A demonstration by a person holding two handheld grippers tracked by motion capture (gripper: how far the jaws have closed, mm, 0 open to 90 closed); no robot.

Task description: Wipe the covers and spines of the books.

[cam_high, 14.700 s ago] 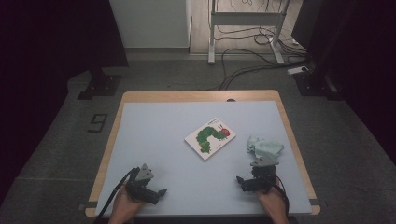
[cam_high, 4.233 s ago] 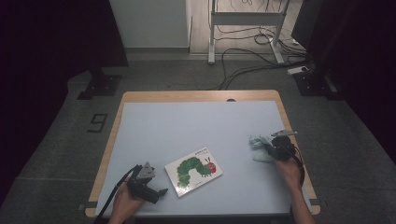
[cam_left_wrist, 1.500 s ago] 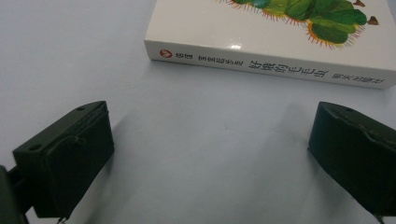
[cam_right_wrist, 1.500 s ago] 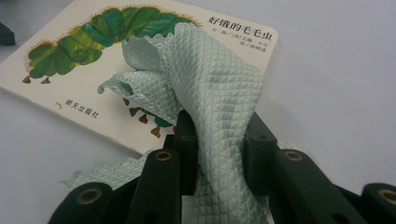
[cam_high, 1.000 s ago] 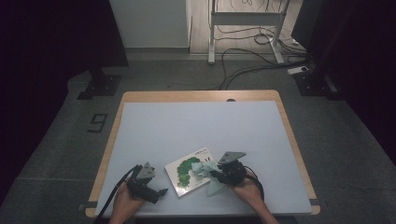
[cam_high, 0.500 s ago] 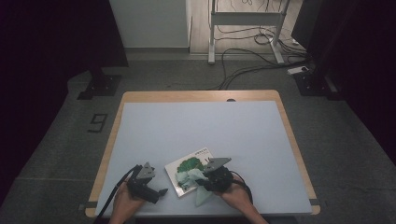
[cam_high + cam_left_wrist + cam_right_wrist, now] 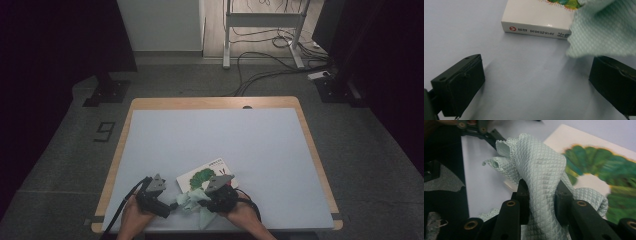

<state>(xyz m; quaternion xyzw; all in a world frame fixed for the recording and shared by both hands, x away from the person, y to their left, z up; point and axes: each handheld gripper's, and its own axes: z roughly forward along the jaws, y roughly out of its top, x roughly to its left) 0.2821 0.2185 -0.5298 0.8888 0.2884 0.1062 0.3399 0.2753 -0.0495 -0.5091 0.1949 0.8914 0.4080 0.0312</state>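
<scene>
A white picture book (image 7: 207,174) with a green caterpillar on its cover lies near the table's front edge; its spine (image 7: 536,29) faces the left gripper. A pale green quilted cloth (image 7: 541,175) is pinched between the jaws of my right gripper (image 7: 207,192), which is shut on it over the book's near corner. The cloth (image 7: 190,201) hangs between the two grippers and reaches above the left gripper's right jaw (image 7: 599,27). My left gripper (image 7: 165,202) rests on the table to the left, jaws wide open, nothing between them.
The light blue table top (image 7: 225,140) has a wooden rim (image 7: 215,102). Cables and a metal stand (image 7: 260,30) are on the floor beyond the far edge. Dark space surrounds both sides.
My right gripper has carried the cloth leftward along the front edge, from beside the book's right side to over its near corner, close to the left gripper. The left gripper has stayed put.
</scene>
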